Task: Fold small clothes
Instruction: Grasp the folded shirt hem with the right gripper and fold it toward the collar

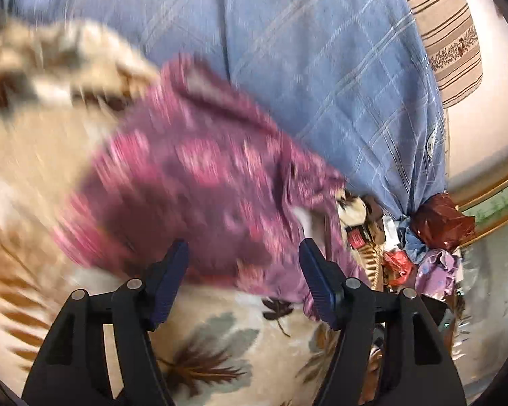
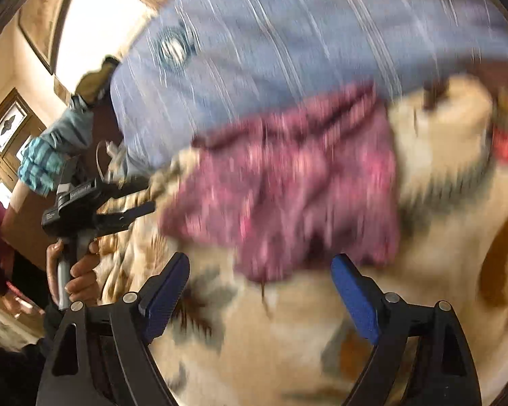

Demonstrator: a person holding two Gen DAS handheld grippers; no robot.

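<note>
Left gripper, seen from its own wrist camera, hovers with both blue-padded jaws spread apart and nothing between them, just above the near edge of a small pink-and-purple floral garment. That garment lies crumpled on a cream blanket printed with brown and grey leaves, its far side against a large blue checked cloth that fills the upper frame. Beyond the garment to the right sits a heap of mixed clutter, including a dark red plastic bag, too blurred to sort out

From the right wrist camera, the right gripper also stands wide open and empty, its blue pads framing the garment's near hem without touching it. The floral piece rests on the same blanket with the blue cloth behind it. At the left edge a hand grips the handle of the left gripper, whose tips reach toward the garment's left side; heavy blur hides whether they touch it
</note>
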